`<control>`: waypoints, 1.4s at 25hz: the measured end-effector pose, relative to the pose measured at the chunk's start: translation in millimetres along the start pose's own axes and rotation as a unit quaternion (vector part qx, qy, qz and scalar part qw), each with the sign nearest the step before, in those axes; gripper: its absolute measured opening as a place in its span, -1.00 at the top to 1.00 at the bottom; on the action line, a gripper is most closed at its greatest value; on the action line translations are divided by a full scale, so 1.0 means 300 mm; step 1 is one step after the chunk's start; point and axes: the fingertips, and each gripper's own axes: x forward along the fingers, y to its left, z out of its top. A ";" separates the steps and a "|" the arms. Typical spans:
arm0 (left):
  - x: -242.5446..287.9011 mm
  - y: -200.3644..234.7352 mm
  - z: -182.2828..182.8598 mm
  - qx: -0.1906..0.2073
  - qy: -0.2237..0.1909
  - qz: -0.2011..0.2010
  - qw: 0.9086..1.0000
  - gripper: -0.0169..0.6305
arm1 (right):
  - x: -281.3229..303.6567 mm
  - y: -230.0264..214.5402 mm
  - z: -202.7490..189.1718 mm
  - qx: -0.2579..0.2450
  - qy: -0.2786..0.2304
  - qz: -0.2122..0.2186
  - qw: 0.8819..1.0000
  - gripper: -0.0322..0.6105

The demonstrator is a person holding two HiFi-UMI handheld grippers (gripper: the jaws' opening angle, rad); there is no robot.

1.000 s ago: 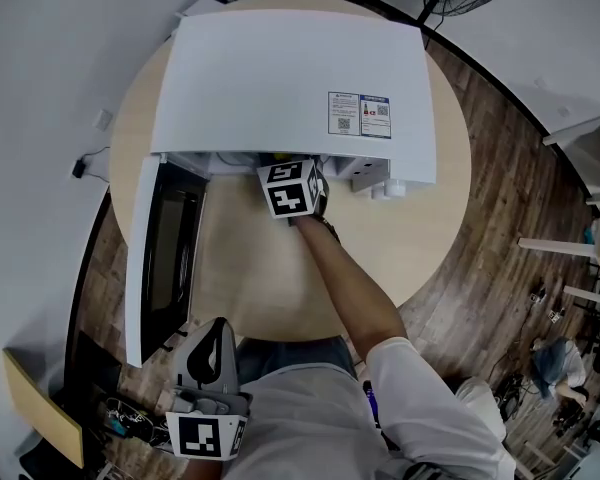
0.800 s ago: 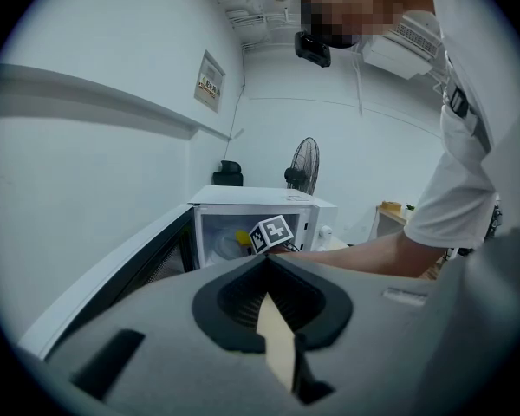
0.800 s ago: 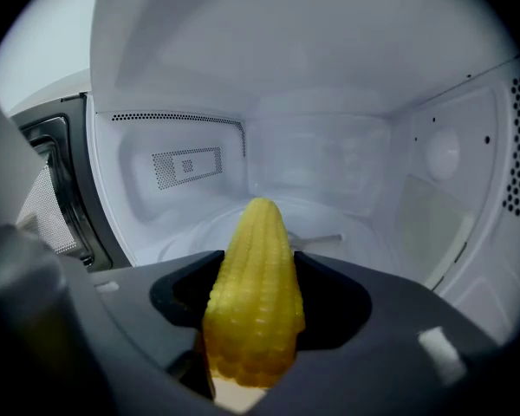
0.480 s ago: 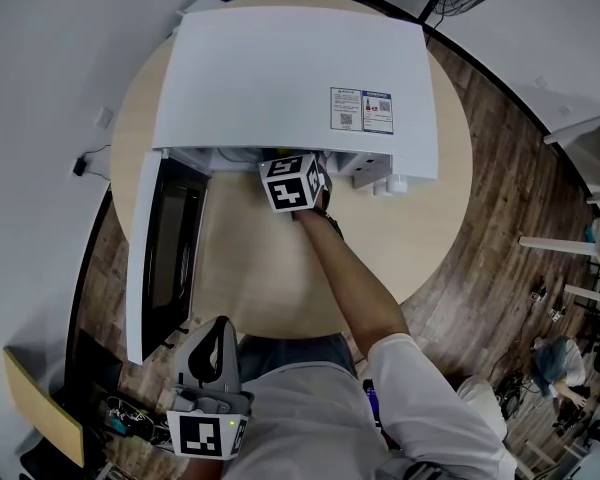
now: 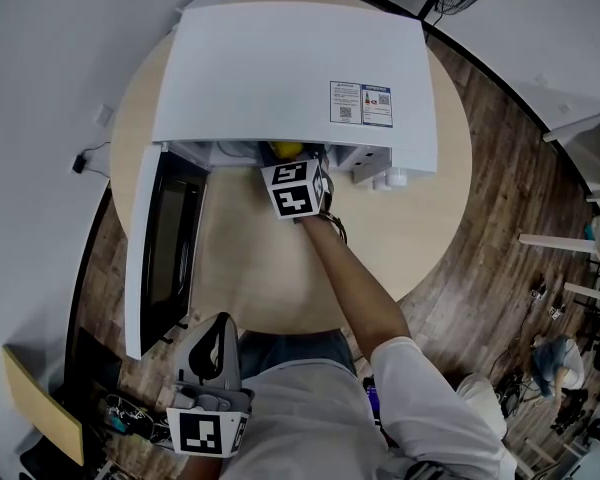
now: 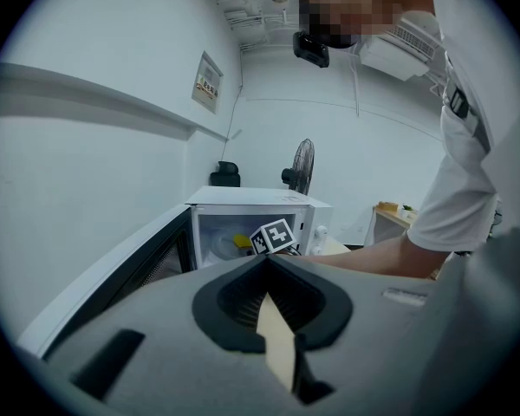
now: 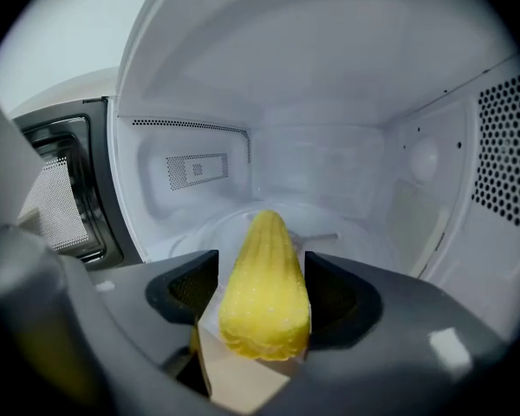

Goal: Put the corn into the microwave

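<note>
The white microwave point(image 5: 290, 68) stands on the round table point(image 5: 420, 238) with its door point(image 5: 145, 258) swung open to the left. My right gripper point(image 5: 288, 160) reaches into its mouth. The yellow corn point(image 7: 264, 284) lies between that gripper's jaws point(image 7: 260, 308), tip pointing into the cavity above the glass turntable point(image 7: 338, 237). The jaws are opening, and a narrow gap shows on the corn's left side. A bit of the corn point(image 5: 285, 149) also shows in the head view. My left gripper point(image 5: 215, 346) hangs low beside the person's body, shut and empty point(image 6: 266, 263).
The open door juts out past the table's left edge. The cavity walls point(image 7: 494, 146) enclose the right gripper closely. A wooden floor point(image 5: 500, 218) surrounds the table, with furniture point(image 5: 580, 128) at the right and a fan point(image 6: 302, 167) behind the microwave.
The yellow corn now shows more plainly at the microwave's mouth in the head view. The right gripper has barely shifted, and the left gripper has kept still.
</note>
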 end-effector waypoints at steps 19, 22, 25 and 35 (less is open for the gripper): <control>-0.037 -0.052 0.018 0.010 -0.019 -0.021 1.000 0.96 | -0.145 0.002 0.016 0.028 -0.035 -0.009 0.999 -0.05; -0.046 -0.054 0.021 -0.004 -0.021 -0.020 1.000 0.96 | -0.173 0.009 0.025 0.031 -0.041 -0.009 0.999 -0.02; -0.058 -0.055 0.021 0.001 -0.028 -0.029 0.999 0.96 | -0.198 0.014 0.023 0.044 -0.039 -0.006 0.998 0.02; -0.098 -0.012 0.047 0.018 -0.046 -0.017 0.999 0.96 | -0.315 0.036 0.029 0.063 -0.042 0.012 0.997 0.22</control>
